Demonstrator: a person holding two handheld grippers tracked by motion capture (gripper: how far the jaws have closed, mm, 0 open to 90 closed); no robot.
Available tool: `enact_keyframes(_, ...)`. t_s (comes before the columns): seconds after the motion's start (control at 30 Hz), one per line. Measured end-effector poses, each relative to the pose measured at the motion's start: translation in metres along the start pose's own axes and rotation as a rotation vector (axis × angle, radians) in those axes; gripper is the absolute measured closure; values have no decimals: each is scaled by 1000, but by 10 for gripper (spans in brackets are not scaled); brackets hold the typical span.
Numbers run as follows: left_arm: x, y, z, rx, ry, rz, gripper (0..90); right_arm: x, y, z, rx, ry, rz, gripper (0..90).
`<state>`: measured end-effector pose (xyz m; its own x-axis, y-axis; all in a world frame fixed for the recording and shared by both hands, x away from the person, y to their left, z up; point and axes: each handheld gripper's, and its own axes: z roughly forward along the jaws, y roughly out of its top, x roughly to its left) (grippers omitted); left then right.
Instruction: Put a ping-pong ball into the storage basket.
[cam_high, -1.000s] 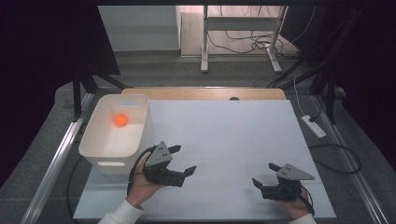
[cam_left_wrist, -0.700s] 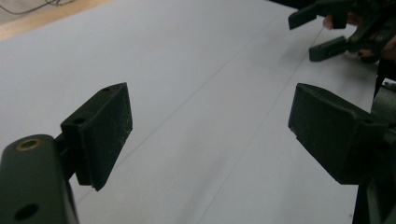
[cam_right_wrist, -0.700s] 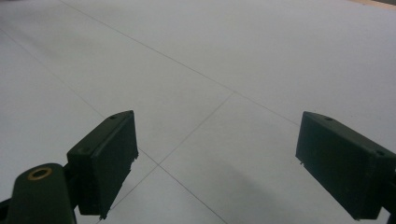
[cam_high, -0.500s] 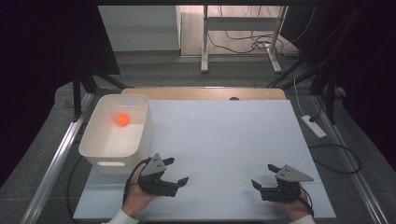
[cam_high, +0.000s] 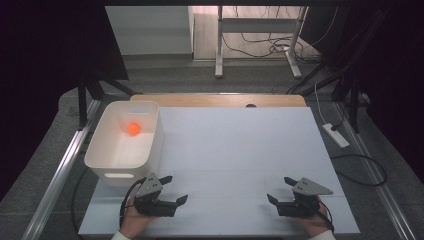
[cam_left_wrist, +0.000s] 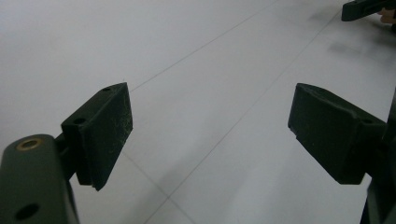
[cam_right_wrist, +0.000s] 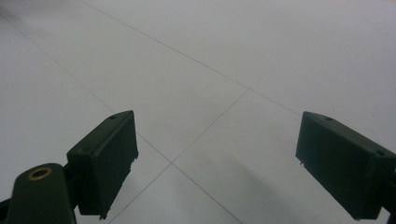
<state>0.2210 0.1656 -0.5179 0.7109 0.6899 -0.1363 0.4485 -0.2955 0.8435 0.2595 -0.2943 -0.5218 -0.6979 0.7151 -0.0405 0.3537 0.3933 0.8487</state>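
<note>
Left claw (cam_high: 172, 189) sits low over the near left part of the desk (cam_high: 240, 150), jaws wide, nothing between them. In the left gripper view the claw (cam_left_wrist: 210, 135) has only bare white surface ahead of it, with the other claw's tip at the top right corner. Right claw (cam_high: 280, 189) sits near the front right edge, jaws likewise wide and empty; the right gripper view confirms it (cam_right_wrist: 217, 158).

Orange ball (cam_high: 133, 128) lies inside the white bin (cam_high: 150, 150), toward the bin's far end. Bin stands at the desk's left side, its long axis running away from the person.

Key relation: the ball lies forward and slightly left of the left claw, behind the bin's near wall. Left hand is clearly nearer; right claw is well apart. Judgement: any reach for the ball falls to the left claw, going up over the rim and down.
</note>
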Motion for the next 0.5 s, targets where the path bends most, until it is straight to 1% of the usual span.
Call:
enact_keyframes(0.07, 0, -4, -3, 0, 7, 1, 145, 0, -1, 1, 5, 2, 1, 124)
enact_keyframes(0.17, 2, -6, -5, -3, 10, -2, 144, 2, 0, 2, 10, 11, -7, 124)
enact_keyframes(0.23, 2, -6, -4, -7, 12, -11, 144, 2, 0, 2, 9, 16, -7, 124)
enact_keyframes(0.33, 0, -4, -3, -7, 13, -2, 143, 2, -1, 3, 12, 14, -6, 124)
enact_keyframes(0.5, -1, -3, -2, -7, 14, -2, 144, 2, -1, 2, 11, 13, -8, 124)
